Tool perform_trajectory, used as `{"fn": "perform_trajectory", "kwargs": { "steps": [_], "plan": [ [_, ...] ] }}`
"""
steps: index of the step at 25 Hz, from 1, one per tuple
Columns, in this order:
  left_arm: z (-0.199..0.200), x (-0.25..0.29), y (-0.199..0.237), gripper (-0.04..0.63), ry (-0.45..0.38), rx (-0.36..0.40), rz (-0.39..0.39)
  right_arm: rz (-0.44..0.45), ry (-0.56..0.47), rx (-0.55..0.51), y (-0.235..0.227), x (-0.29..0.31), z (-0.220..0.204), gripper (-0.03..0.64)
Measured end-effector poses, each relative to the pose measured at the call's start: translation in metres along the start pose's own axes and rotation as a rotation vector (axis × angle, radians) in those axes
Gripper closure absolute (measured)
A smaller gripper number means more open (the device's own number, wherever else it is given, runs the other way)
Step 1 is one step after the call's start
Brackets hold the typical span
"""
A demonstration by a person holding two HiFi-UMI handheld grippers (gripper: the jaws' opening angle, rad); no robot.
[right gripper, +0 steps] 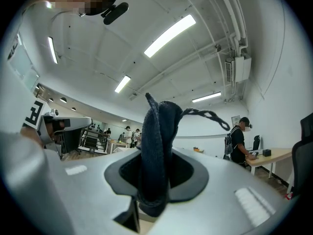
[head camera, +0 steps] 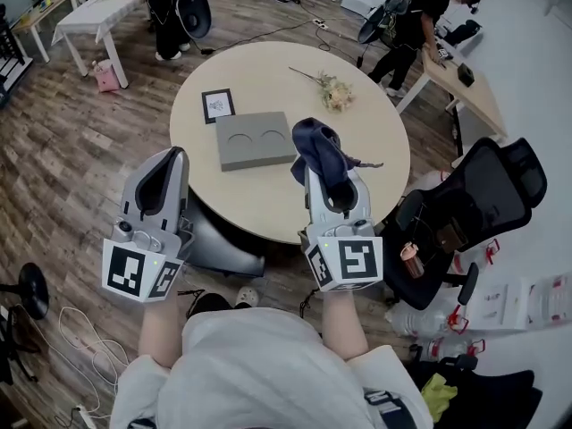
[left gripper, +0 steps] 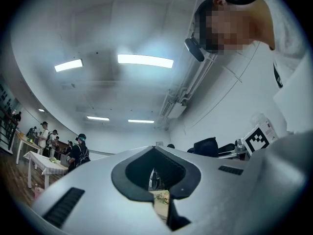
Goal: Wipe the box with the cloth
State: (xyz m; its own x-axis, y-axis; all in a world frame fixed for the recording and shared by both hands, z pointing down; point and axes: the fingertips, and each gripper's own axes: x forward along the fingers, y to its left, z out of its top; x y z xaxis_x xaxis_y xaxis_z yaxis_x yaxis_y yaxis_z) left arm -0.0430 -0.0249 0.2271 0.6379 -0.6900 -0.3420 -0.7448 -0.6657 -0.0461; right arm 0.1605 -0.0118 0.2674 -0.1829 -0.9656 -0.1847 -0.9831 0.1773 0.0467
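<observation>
Cloth (head camera: 319,153) pinched tight in right gripper (head camera: 329,179), over near edge of the table (head camera: 268,206) | box (head camera: 256,139) lies flat mid-table, just beyond | left gripper (head camera: 167,166) closed, empty | risk: unbraced box could skid under the wipe; dangling cloth tail may snag.

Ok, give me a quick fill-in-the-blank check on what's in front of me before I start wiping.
The dark blue knitted cloth is clamped in the gripper on the person's ____ hand.
The flat grey box has ____ round recesses in its top.
The box lies on a ____ beige table.
Missing words: right, two, round.
</observation>
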Motion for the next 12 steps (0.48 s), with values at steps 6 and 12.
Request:
{"fn": "perform_trajectory", "kwargs": {
  "steps": [6, 12],
  "plan": [
    [-0.005, 0.013, 0.008, 0.588, 0.022, 0.018, 0.031, 0.031, 0.010, 0.037, -0.007, 0.022, -0.007, 0.515],
    [-0.008, 0.026, 0.008, 0.588, 0.030, 0.037, 0.030, 0.043, 0.009, 0.058, -0.015, 0.033, -0.011, 0.515]
  ]
}}
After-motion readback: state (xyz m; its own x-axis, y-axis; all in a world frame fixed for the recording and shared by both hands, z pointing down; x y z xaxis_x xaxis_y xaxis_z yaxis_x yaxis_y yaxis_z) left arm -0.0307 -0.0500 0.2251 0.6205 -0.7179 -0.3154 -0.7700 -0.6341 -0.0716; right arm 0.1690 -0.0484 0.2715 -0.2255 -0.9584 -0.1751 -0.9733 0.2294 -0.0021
